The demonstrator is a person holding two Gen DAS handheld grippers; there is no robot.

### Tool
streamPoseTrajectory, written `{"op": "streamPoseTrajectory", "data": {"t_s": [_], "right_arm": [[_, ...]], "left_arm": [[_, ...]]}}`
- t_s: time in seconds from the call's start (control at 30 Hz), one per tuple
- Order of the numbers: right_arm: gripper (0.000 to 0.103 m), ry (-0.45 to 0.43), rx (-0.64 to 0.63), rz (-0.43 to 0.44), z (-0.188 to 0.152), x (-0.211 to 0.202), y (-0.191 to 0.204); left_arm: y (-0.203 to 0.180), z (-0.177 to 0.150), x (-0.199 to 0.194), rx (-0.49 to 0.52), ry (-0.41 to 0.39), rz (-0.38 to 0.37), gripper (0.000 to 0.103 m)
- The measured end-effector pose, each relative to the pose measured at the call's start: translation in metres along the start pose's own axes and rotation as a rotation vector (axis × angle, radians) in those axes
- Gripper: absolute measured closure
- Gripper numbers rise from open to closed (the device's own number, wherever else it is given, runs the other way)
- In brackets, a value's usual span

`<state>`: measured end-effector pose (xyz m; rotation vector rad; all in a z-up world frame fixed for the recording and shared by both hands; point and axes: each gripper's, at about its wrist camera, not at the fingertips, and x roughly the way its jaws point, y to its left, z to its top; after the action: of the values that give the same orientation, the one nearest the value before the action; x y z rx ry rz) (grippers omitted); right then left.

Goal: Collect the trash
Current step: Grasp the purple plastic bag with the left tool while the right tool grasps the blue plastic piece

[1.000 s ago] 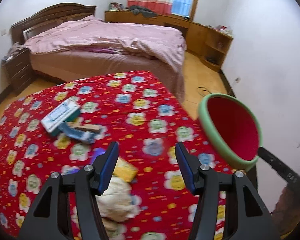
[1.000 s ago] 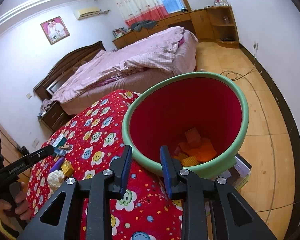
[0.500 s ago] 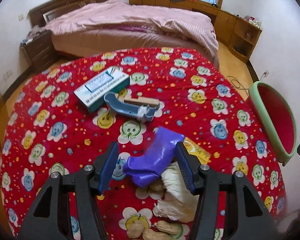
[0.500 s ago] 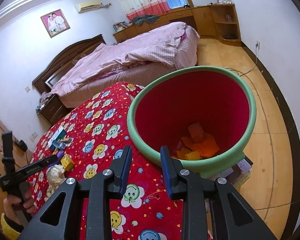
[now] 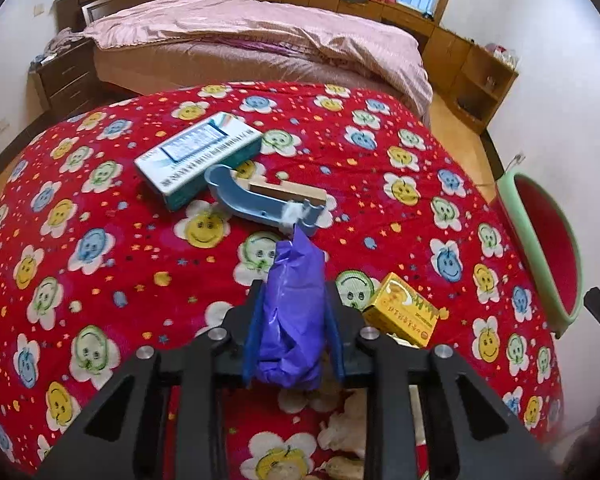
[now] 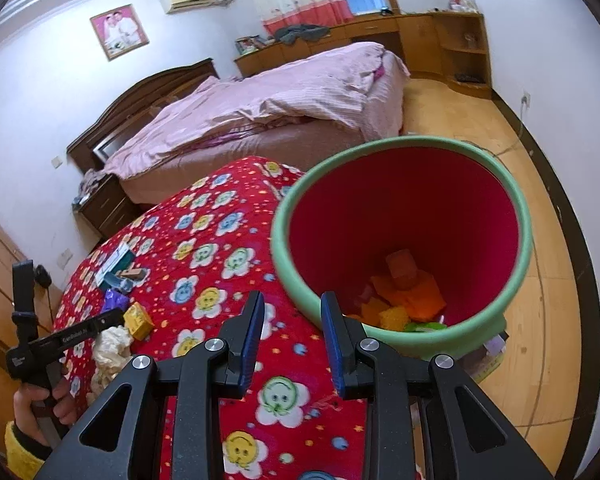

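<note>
A crumpled purple plastic bag (image 5: 292, 320) lies on the red flowered tablecloth (image 5: 100, 240). My left gripper (image 5: 293, 292) is closing on it, and both blue pads press its sides. The right wrist view shows that gripper (image 6: 114, 314) low over the purple bag (image 6: 114, 300), held by a hand. The green bin (image 6: 284, 248) with a red inside hangs tilted at the table's edge. My right gripper (image 6: 292, 308) is shut on its near rim. Orange and yellow scraps (image 6: 408, 292) lie in its bottom.
A yellow box (image 5: 402, 314) and crumpled tissue (image 5: 348, 428) lie right beside the bag. Farther off are a teal and white carton (image 5: 198, 156) and a blue tool with a wooden block (image 5: 256, 200). The bin (image 5: 528, 240) hangs at the table's right edge. A bed (image 5: 260, 36) stands beyond.
My left gripper came down over the purple bag and its jaws narrowed onto it. The right gripper and the bin have hardly shifted.
</note>
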<state>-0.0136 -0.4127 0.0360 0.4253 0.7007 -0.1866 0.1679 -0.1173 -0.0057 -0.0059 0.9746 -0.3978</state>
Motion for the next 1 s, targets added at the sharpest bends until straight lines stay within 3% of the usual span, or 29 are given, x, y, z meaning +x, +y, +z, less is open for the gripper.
{"op": "streamPoseTrajectory", "data": {"t_s": [0.33, 0.63, 1.0], "right_arm": [[0.073, 0.019, -0.158, 0.079, 0.014, 0.012, 0.066], [0.073, 0.117, -0.255, 0.189, 0.017, 0.058, 0.135], [0.073, 0.254, -0.333, 0.249, 0.009, 0.130, 0.198]], "left_arm": [[0.053, 0.004, -0.035, -0.115, -0.058, 0.071, 0.075], [0.102, 0.008, -0.063, -0.207, -0.122, 0.177, 0.075], [0.128, 0.004, -0.033, -0.324, -0.142, 0.189, 0.075]]}}
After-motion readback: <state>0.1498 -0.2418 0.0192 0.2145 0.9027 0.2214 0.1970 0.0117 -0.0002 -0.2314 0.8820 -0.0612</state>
